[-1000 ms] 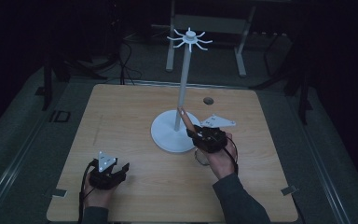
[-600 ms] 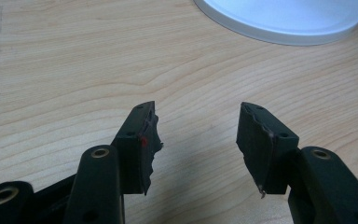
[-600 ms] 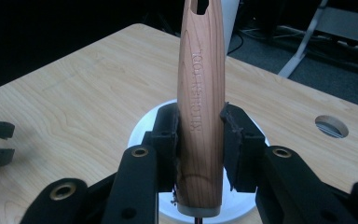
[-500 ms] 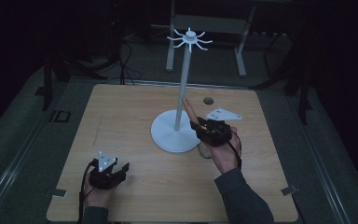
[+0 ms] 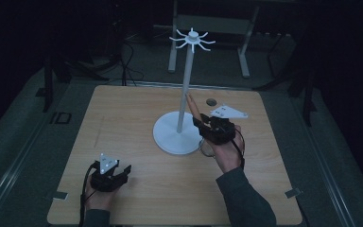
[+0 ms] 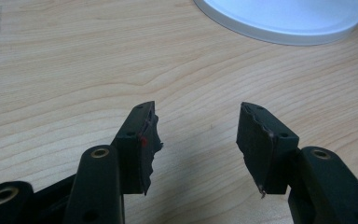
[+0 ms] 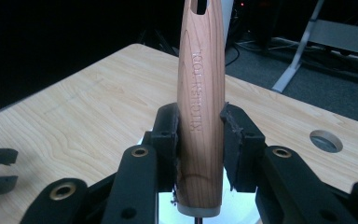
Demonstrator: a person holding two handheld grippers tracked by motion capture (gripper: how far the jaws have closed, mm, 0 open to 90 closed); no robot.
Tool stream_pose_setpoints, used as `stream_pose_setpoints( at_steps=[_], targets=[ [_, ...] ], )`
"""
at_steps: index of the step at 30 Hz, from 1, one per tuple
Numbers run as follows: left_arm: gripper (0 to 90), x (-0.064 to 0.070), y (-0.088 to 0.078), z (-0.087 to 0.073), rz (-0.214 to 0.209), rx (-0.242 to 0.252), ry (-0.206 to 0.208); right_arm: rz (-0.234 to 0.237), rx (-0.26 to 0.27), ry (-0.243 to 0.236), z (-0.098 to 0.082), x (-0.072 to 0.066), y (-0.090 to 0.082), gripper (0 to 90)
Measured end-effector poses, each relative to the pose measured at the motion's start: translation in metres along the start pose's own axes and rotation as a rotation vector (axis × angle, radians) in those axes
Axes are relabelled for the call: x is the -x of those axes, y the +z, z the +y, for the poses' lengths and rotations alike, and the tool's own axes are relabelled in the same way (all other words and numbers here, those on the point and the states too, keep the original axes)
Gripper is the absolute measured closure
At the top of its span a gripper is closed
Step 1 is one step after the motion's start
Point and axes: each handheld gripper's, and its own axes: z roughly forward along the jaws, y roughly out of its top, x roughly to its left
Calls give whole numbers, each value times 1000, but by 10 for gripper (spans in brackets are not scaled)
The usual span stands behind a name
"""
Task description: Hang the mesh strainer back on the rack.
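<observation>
We grip a wooden kitchen tool handle point(image 7: 200, 112) between the pads of our right gripper point(image 5: 203, 124), just beside the pole of the white stand point(image 5: 177, 137); its long axis stands nearly upright, the slotted end pointing up and away from us. Compared with half a second ago, the handle has shifted a little closer to the pole. Our left gripper point(image 6: 196, 144) rests released on the table point(image 5: 123, 118), jaws apart over bare wood.

White hook stand point(image 5: 185, 94) on wooden table point(image 5: 123, 123) (round hole point(image 5: 211, 101) near far edge)
</observation>
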Motion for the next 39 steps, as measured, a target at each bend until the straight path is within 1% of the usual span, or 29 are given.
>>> stream_pose_setpoints(
  at_steps=[4, 6, 22, 25, 30, 39],
  targets=[
    [476, -1, 0, 0, 1, 1, -1, 3, 7, 8, 3, 2, -1, 684],
    [476, 0, 0, 0, 0, 1, 0, 7, 14, 20, 4, 3, -3, 684],
    [476, -1, 0, 0, 1, 2, -1, 4, 74, 75, 17, 11, -9, 684],
    [476, -1, 0, 0, 1, 3, -2, 16, 76, 85, 20, 13, -9, 683],
    [476, -1, 0, 0, 1, 2, -2, 9, 87, 101, 24, 16, -10, 684],
    [476, -1, 0, 0, 1, 2, -2, 19, 110, 119, 34, 23, -15, 684]
  ],
)
